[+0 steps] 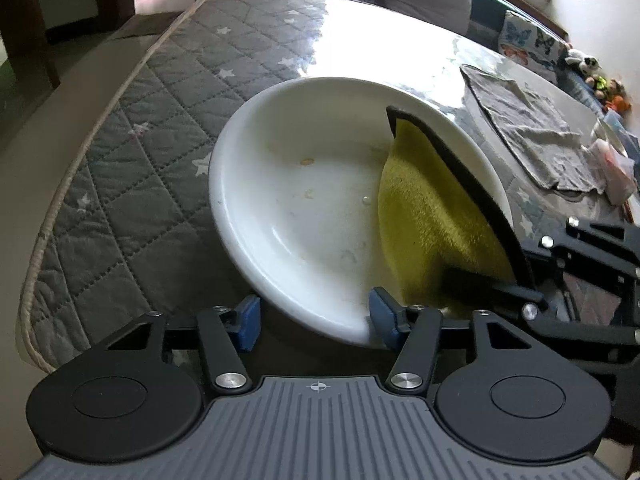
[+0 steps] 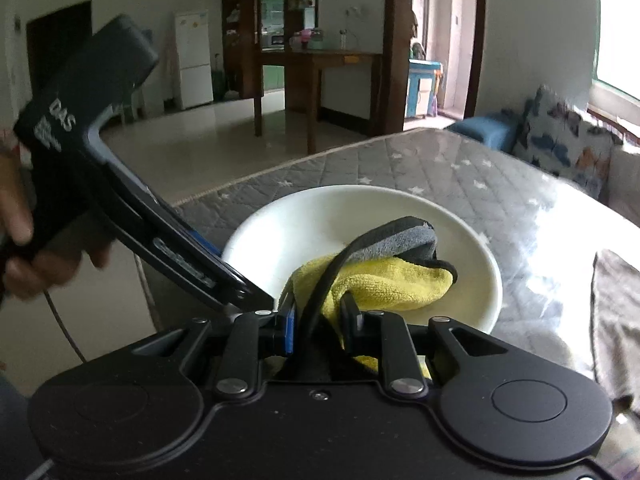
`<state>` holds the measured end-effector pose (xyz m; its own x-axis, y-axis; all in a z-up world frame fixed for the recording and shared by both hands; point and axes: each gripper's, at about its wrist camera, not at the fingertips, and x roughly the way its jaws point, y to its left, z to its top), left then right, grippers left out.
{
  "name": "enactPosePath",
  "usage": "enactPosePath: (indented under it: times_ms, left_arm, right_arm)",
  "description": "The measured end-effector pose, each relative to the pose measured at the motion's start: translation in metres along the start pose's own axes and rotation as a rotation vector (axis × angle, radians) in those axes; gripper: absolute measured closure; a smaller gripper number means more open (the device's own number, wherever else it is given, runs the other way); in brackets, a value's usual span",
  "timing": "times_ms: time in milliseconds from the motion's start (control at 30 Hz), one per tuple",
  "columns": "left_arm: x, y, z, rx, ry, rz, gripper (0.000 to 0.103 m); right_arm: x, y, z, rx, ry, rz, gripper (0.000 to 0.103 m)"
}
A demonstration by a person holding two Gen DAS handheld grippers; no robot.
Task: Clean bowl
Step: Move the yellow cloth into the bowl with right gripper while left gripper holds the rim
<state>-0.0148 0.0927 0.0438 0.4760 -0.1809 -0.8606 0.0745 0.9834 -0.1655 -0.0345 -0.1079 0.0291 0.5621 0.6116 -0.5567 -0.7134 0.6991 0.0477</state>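
Observation:
A white bowl (image 1: 304,216) sits on the quilted grey table cover, with a few small food specks (image 1: 307,161) inside. My left gripper (image 1: 316,322) straddles its near rim: one blue pad (image 1: 248,326) is outside the wall and the other is inside, both touching the bowl. A yellow cloth with a black edge (image 1: 432,220) lies against the bowl's right inner wall. My right gripper (image 2: 320,320) is shut on this cloth (image 2: 384,284), which bunches yellow and grey over the bowl (image 2: 288,224). The left gripper's body (image 2: 80,128) reaches in from the left, held by a hand.
A crumpled grey towel (image 1: 532,140) lies on the table to the right of the bowl. The table's piped edge (image 1: 60,208) drops off to the left. Butterfly cushions (image 2: 560,148) and soft toys line the far side. A wooden table (image 2: 320,60) stands across the floor.

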Motion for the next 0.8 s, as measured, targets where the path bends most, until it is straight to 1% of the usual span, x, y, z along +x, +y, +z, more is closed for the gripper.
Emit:
enactPosePath:
  times_ms: [133, 200, 267, 300, 467, 800]
  left_arm:
    - [0.003, 0.002, 0.002, -0.035, -0.001, 0.024, 0.057]
    - [0.004, 0.003, 0.002, -0.051, -0.008, 0.039, 0.062]
    - [0.005, 0.004, 0.002, -0.059, -0.014, 0.049, 0.063]
    - [0.005, 0.004, 0.003, -0.059, -0.017, 0.054, 0.065]
    - [0.003, -0.001, 0.009, -0.025, -0.052, 0.093, 0.070]
    - [0.011, -0.007, 0.024, 0.038, -0.088, 0.131, 0.073]
  right_arm:
    - [-0.005, 0.000, 0.001, 0.066, 0.007, 0.021, 0.080]
    - [-0.004, -0.001, 0.001, 0.090, 0.012, 0.023, 0.080]
    - [-0.004, 0.002, 0.001, 0.074, 0.020, 0.019, 0.080]
    - [-0.004, 0.003, 0.001, 0.059, 0.022, 0.012, 0.080]
    - [-0.001, 0.002, -0.003, 0.032, 0.032, -0.016, 0.080]
    - [0.005, -0.004, -0.014, 0.004, 0.048, -0.077, 0.080]
